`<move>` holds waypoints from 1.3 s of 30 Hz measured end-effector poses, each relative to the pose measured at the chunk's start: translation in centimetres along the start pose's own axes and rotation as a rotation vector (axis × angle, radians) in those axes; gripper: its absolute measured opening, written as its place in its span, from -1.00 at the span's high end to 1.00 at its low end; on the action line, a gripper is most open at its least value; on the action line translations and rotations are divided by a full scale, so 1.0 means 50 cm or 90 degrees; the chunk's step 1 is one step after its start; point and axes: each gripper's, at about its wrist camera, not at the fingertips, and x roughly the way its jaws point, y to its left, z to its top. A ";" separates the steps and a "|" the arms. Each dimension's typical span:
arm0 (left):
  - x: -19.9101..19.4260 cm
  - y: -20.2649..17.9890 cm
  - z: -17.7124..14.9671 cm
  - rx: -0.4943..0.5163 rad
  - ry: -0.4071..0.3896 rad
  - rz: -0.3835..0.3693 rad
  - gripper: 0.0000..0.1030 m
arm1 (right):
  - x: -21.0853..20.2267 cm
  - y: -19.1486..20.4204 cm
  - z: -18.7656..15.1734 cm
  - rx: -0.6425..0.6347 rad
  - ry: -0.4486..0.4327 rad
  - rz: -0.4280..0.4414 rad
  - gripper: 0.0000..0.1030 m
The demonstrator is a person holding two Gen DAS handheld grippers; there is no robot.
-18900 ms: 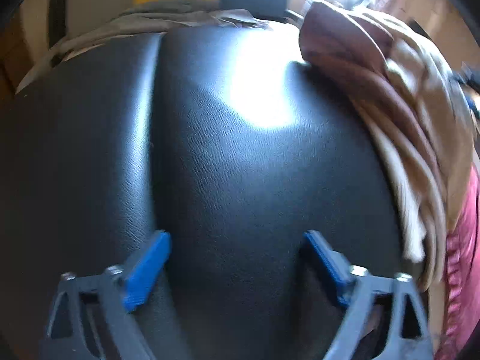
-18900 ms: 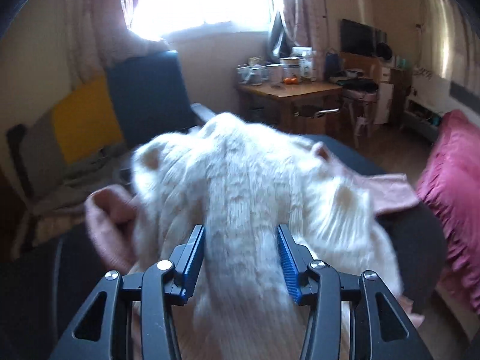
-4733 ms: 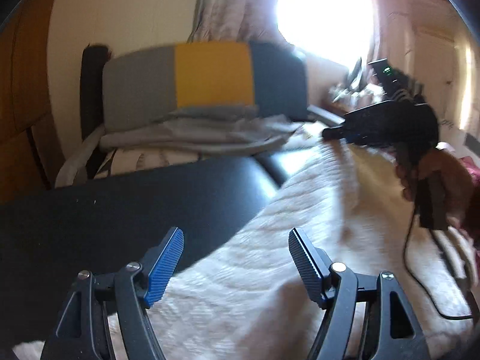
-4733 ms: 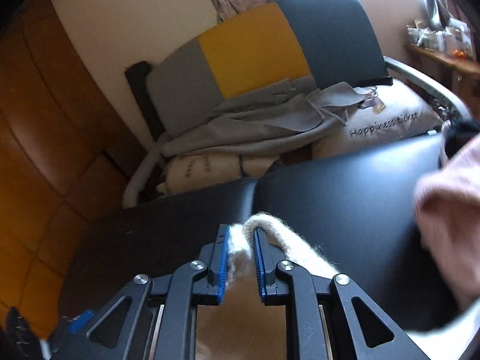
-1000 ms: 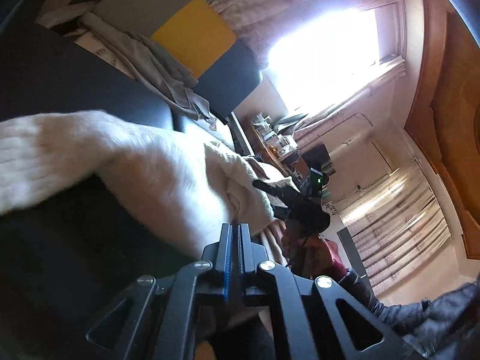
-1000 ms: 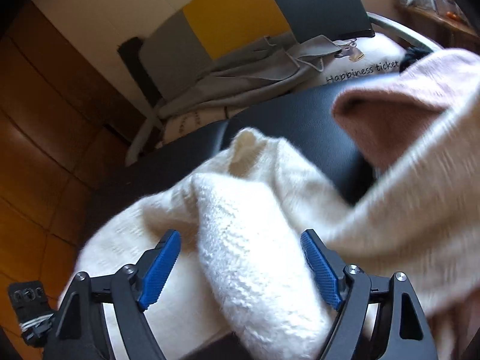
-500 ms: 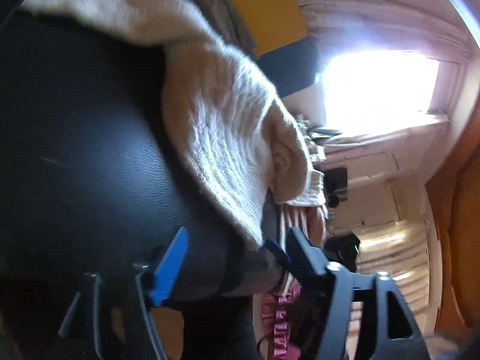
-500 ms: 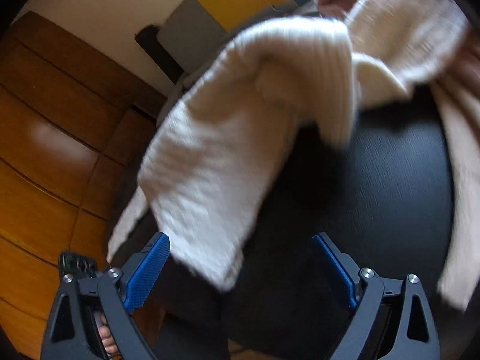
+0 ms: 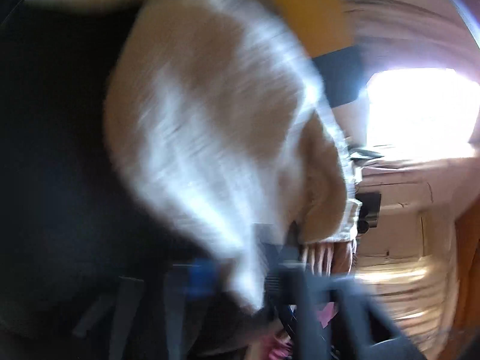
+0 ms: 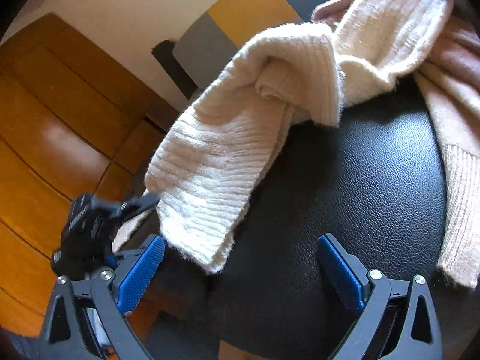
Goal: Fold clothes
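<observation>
A cream ribbed knit sweater (image 10: 228, 150) lies crumpled on a black leather surface (image 10: 345, 195), and one end hangs over the surface's left edge. My right gripper (image 10: 240, 241) hovers over the bare leather with its jaws opening wide. Nothing is between them; the sweater's hem ends just beside its left finger. My left gripper (image 10: 90, 228) is at that left edge, against a corner of the sweater. The left wrist view is badly blurred: the sweater (image 9: 210, 120) fills it and runs down between the fingers of the left gripper (image 9: 243, 282), which is shut on it.
A beige-pink knit garment (image 10: 456, 150) lies along the right side of the leather surface. Behind stands a chair with a grey, yellow and blue back (image 10: 240, 9). Wooden floor (image 10: 45, 120) lies to the left. A bright window (image 9: 420, 108) shows in the left wrist view.
The left gripper dropped to the sweater's edge, opened, then shut on it. The right gripper drew back off the sweater and its jaws spread wider.
</observation>
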 end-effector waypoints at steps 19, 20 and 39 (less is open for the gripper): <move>-0.326 0.007 0.015 0.305 -0.056 0.042 0.91 | -0.008 0.002 -0.002 0.011 0.016 0.006 -1.00; -0.343 0.026 0.020 0.299 -0.057 0.056 0.91 | -0.011 -0.002 0.000 0.028 0.023 0.010 -1.00; -0.408 0.002 -0.001 0.392 0.000 0.008 0.66 | -0.093 0.143 0.069 -0.126 0.068 0.005 -1.00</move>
